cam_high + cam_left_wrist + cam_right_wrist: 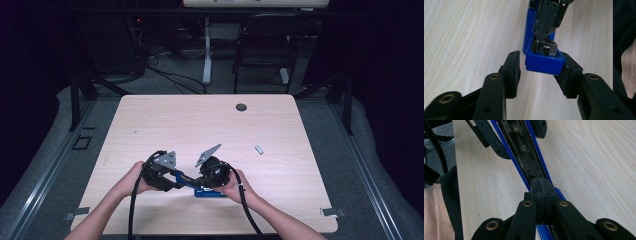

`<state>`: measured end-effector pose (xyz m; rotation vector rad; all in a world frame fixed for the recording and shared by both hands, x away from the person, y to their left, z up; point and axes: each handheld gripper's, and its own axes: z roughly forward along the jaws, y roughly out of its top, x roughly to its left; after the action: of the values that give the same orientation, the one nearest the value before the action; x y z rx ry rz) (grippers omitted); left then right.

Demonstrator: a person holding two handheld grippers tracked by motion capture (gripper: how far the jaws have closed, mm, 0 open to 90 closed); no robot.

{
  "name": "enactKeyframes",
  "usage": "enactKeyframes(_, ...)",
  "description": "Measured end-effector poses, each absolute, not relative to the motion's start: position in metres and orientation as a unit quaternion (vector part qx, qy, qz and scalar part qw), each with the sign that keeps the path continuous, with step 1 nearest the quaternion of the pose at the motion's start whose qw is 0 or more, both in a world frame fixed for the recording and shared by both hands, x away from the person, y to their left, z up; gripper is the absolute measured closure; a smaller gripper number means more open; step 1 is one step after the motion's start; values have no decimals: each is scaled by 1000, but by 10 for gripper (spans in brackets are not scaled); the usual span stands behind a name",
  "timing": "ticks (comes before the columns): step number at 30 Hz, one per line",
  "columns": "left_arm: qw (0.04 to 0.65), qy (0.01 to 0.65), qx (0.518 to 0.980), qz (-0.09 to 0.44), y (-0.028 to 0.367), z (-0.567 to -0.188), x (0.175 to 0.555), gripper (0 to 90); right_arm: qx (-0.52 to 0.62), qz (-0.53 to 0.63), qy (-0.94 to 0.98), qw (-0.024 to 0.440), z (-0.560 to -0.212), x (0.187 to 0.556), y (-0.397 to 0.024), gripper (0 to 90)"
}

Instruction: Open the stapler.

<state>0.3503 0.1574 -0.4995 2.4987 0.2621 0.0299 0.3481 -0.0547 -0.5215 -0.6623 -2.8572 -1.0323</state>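
My right gripper (541,192) is pinched shut on the blue stapler (544,62) near the worktop's near edge; my left gripper (541,72) stands spread, so it could swing loose.

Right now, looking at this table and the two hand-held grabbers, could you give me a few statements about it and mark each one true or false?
1. A blue stapler lies on the table between the two grippers. True.
2. The left gripper is clamped tight on the stapler. False: its jaws stand apart, with a gap beside the left pad.
3. The right gripper has its pads pressed together. True.
4. The stapler is closed flat. False: it is opened up, its metal inside showing.
5. A small pale piece lies on the table to the right of the hands. True.
6. A red cup stands on the table. False: none is there.
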Motion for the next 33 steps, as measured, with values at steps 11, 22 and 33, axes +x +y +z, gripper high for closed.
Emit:
enactKeyframes(11,372,98,923,17,159,-475,346,539,-211,-334,-919,17,-522,348,-55,900)
enactKeyframes(22,359,103,927,22,158,-482,348,697,-213,-333,-918,20,-523,348,-55,900)
enactKeyframes(33,366,106,924,20,163,-487,347,699,-226,-328,-917,10,-519,354,-71,897)
